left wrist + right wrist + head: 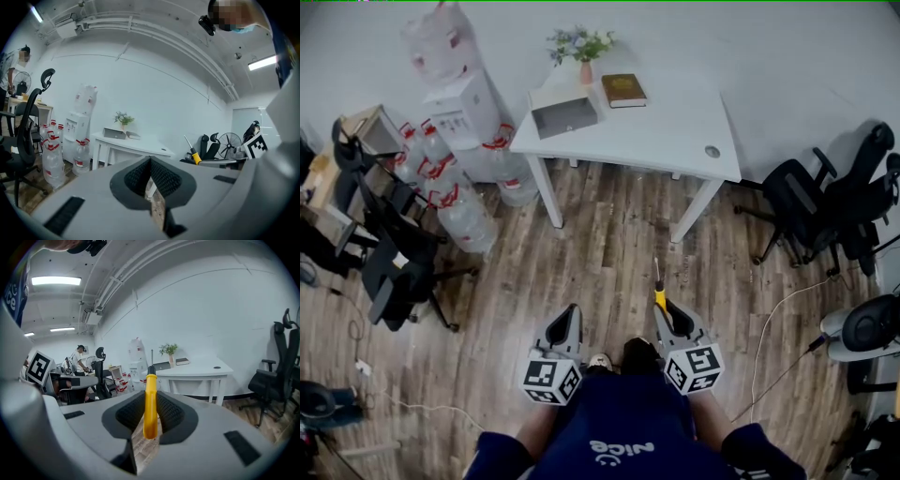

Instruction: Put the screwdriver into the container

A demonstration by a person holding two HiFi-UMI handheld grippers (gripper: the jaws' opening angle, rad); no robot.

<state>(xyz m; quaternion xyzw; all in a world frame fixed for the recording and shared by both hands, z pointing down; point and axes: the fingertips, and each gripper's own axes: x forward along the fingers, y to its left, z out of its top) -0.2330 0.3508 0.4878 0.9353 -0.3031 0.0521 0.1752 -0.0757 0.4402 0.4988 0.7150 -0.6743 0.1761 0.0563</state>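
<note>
My right gripper (666, 311) is shut on a screwdriver (657, 291) with a yellow handle, held low in front of the person. In the right gripper view the handle (150, 401) stands upright between the pads and the metal shaft points up and forward. The left gripper (570, 315) hangs beside it, shut with nothing in it, its pads meeting at the tip (150, 161). The container, a grey open box (564, 114), sits on the white table (675, 141) well ahead of both grippers. From the left gripper view the screwdriver (192, 153) shows off to the right.
A brown book (623, 90) and a vase of flowers (584, 49) stand by the box. Water bottles and a dispenser (459, 112) are stacked left of the table. Black office chairs (825, 202) stand right, more chairs (394, 253) left. Cables cross the wooden floor (609, 253).
</note>
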